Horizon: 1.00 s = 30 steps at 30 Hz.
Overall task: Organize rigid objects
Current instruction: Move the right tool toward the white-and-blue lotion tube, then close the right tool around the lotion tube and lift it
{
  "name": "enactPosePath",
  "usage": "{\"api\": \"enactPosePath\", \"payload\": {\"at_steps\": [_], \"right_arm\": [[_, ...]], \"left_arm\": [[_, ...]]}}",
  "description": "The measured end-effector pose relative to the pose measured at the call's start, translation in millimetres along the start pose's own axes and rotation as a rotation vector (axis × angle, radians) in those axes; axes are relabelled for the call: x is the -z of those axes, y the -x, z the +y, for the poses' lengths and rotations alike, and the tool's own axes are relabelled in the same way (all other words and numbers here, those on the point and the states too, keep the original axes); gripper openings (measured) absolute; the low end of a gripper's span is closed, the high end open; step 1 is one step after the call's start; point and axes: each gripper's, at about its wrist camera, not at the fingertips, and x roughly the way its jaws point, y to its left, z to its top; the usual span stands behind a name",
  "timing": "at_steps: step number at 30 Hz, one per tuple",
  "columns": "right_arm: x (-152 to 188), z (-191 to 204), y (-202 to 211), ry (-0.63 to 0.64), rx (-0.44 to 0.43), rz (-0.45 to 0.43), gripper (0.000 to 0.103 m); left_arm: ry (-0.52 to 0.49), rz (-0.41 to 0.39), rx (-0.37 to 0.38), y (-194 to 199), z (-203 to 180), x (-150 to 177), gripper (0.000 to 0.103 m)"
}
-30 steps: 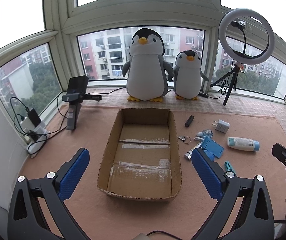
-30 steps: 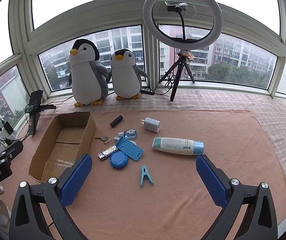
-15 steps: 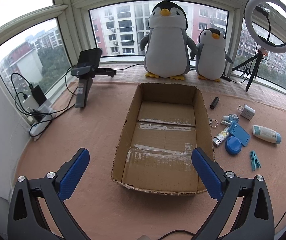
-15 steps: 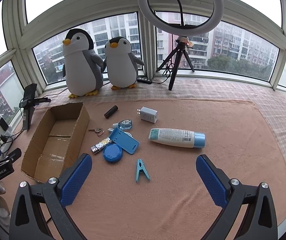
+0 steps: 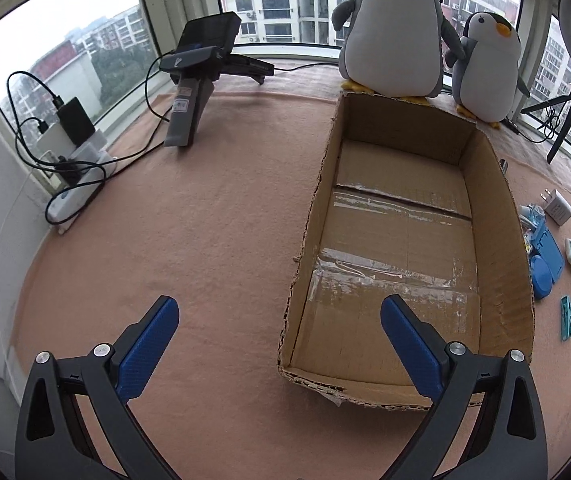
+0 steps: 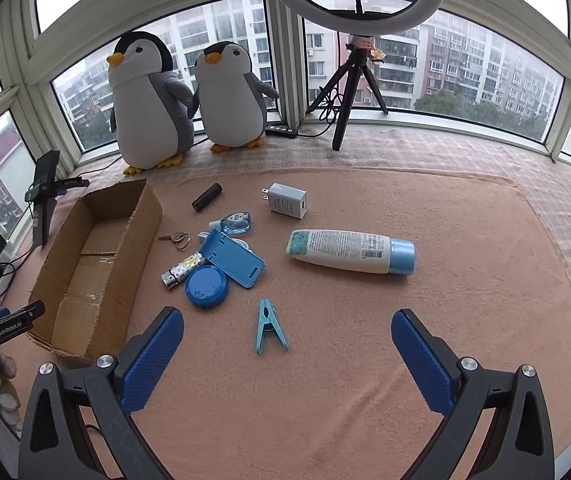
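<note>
1. Mat: pink cloth covering the work surface; every item below lies on it.
2. Box: open cardboard tray, empty, long axis running from the grippers toward the two penguins at the window. In the right wrist view it lies at the left, just beside the loose items.
3. Left gripper: jaws wide apart, holding nothing, above the mat at the box's near left corner.
4. Right gripper: jaws wide apart, holding nothing; the peg lies between the fingertips in view, apart from both.
5. Bottle: white, lying flat, long axis left to right, blue cap pointing right.
6. Case: blue, flat, long axis diagonal, touching the round tin.
7. Tin: blue disc, just beside the tube.
8. Charger: white, prongs pointing left, beyond the bottle.
9. Peg: teal clothespin, long axis toward the camera, closed tip pointing away.
10. Tube: patterned cylinder, diagonal, partly under the case.
11. Black cylinder: diagonal, near the box's far corner.
12. Keys: on a ring, between box and case.
</note>
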Motion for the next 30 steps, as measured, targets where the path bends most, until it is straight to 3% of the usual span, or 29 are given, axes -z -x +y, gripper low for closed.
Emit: {"api": "enactPosePath", "payload": {"at_steps": [12, 22, 30], "right_arm": [[-3, -20, -22, -0.014, -0.027, 0.026, 0.102], [-35, -57, -51, 0.026, -0.046, 0.048, 0.098], [-63, -93, -102, 0.012, -0.101, 0.156, 0.091]], "left_arm": [[-0.003, 0.059, 0.001, -24, -4, 4, 0.078], [-0.007, 0.098, 0.007, -36, -4, 6, 0.052], [-0.001, 0.105, 0.015, -39, -5, 5, 0.039]]}}
